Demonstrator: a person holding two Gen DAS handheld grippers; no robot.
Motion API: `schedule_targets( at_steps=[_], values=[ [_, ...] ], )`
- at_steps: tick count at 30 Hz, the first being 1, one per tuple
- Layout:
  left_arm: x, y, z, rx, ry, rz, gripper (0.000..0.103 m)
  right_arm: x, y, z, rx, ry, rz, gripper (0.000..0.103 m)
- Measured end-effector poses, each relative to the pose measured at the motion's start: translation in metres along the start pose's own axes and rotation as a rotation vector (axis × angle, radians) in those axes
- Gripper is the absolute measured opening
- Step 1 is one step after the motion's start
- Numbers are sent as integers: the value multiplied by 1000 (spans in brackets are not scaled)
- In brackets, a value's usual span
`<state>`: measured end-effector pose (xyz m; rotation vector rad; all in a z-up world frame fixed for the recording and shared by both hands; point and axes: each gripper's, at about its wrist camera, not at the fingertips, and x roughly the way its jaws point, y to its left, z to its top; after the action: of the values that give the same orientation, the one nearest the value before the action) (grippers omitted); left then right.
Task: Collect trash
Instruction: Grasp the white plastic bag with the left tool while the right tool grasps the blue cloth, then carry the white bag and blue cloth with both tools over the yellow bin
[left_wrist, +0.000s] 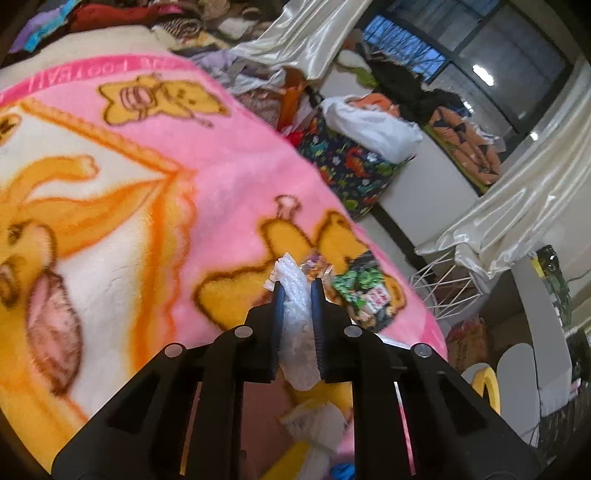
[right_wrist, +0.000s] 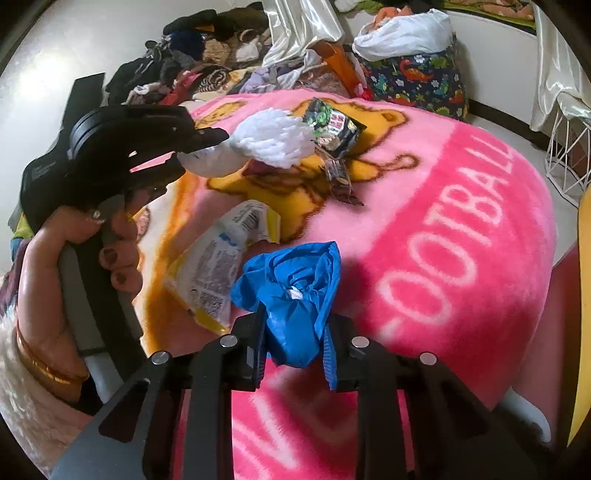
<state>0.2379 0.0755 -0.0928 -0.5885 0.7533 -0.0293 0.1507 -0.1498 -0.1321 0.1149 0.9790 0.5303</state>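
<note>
On a pink cartoon blanket (right_wrist: 443, 184) lies scattered trash. My right gripper (right_wrist: 295, 332) is shut on a crumpled blue plastic piece (right_wrist: 291, 288) that bulges out above its fingers. My left gripper (left_wrist: 297, 291) is shut on a wad of white bubble wrap (left_wrist: 295, 317). In the right wrist view, the left gripper (right_wrist: 199, 151) reaches in from the left with the white bubble wrap (right_wrist: 273, 142) sticking out past its tips. A yellow-and-white wrapper (right_wrist: 218, 266), a dark green snack packet (right_wrist: 332, 129) and a brown wrapper (right_wrist: 340, 181) lie loose on the blanket.
A person's hand (right_wrist: 74, 258) holds the left gripper's handle. Behind the blanket stands a dinosaur-print bag (right_wrist: 417, 81) with a white plastic bag (right_wrist: 402, 33) on top. Piled clothes (right_wrist: 195, 55) lie at the back left. A white wire basket (right_wrist: 569, 158) stands at the right.
</note>
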Motion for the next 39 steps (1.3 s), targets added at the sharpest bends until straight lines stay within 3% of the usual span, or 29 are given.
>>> schedule_targets(
  at_steps=[18,39],
  values=[
    [-69,-29,-16,112,-130,-45,9,-63,9,-9,-37,-127,51,22],
    [-102,-77,-26,213,-184,-96,9,-121,-20,-11,0,-227,-18,22]
  ],
)
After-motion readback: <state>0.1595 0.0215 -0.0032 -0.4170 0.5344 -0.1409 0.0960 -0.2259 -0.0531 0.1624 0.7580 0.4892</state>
